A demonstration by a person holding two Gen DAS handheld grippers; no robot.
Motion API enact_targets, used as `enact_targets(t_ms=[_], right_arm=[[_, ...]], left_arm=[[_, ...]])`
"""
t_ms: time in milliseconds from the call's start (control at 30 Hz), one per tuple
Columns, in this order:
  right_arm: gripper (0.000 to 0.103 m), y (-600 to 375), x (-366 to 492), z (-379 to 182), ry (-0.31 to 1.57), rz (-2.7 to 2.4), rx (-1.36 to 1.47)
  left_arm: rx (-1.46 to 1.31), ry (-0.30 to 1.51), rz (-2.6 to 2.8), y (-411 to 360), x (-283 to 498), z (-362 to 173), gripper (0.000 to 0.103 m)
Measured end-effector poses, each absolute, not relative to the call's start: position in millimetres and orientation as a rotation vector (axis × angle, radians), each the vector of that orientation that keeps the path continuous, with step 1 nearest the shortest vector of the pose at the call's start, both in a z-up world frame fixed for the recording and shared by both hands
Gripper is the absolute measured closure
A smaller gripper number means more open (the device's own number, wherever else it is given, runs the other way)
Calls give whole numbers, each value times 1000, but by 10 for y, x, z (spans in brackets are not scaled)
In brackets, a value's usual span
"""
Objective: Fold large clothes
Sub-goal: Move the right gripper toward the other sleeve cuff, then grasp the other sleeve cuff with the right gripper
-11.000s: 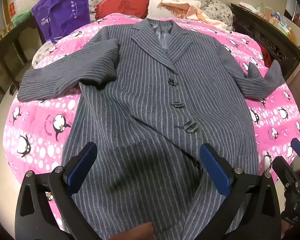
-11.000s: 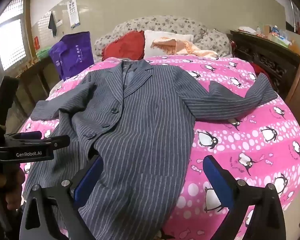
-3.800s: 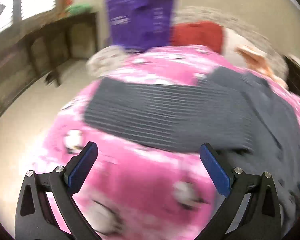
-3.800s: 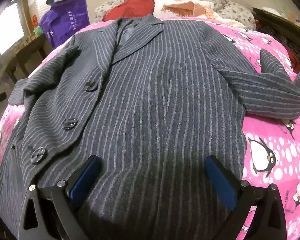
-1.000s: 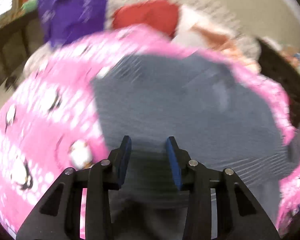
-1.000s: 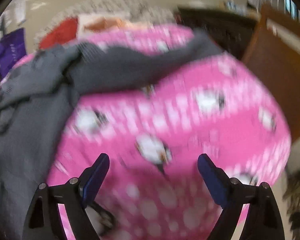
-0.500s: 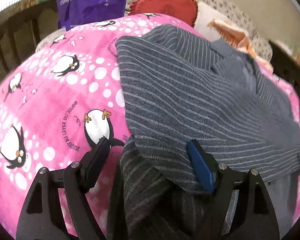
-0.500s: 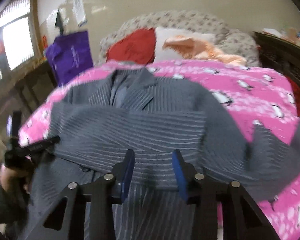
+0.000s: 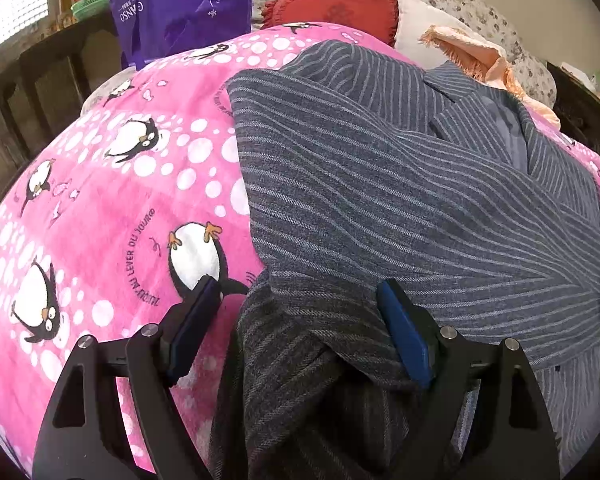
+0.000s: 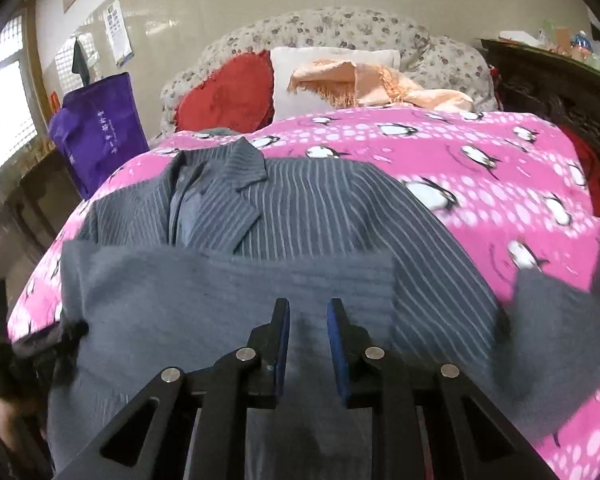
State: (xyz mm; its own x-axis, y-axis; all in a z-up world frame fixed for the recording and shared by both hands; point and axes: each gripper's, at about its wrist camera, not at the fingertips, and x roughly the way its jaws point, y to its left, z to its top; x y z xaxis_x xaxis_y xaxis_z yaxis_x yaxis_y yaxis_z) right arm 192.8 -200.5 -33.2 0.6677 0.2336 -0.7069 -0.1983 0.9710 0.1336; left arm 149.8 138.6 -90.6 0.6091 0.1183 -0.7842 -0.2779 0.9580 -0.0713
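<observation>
One striped coat [image 10: 300, 216] on pink blanket [image 9: 100, 208], two tools: left [image 9: 300, 320] just opened wide, right [image 10: 308, 336] closing, seemingly empty.

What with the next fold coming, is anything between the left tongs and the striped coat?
Nothing visible. The left tongs, whose jaws have just been opening, straddle the folded edge of the striped coat; its cloth lies between them.

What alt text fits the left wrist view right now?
A grey pinstriped coat lies on a pink penguin blanket, one sleeve folded across its front. The left gripper has open jaws straddling the coat's edge. A purple bag and a red cushion sit behind.
</observation>
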Motion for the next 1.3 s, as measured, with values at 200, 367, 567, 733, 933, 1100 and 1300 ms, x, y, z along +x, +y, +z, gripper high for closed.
enact_targets(t_ms=[200, 367, 567, 733, 933, 1100, 1300], right_arm=[[84, -1911, 2182, -417, 912, 214, 28], [84, -1895, 1607, -178, 813, 321, 11], [83, -2145, 1175, -461, 899, 286, -31], [68, -3241, 873, 57, 732, 124, 101], [61, -5102, 974, 288, 686, -131, 425], [61, -5833, 1200, 157, 674, -147, 643], [61, -5970, 1568, -148, 736, -134, 623]], left_arm=[[-189, 891, 237, 1375, 1503, -912, 19], [-189, 891, 237, 1382, 1512, -915, 19], [-209, 887, 225, 1401, 1498, -908, 19], [-234, 880, 193, 1442, 1379, -819, 19], [-153, 748, 186, 1278, 820, -509, 19], [-122, 865, 201, 1151, 831, -852, 19], [-148, 880, 211, 1193, 846, -889, 19]])
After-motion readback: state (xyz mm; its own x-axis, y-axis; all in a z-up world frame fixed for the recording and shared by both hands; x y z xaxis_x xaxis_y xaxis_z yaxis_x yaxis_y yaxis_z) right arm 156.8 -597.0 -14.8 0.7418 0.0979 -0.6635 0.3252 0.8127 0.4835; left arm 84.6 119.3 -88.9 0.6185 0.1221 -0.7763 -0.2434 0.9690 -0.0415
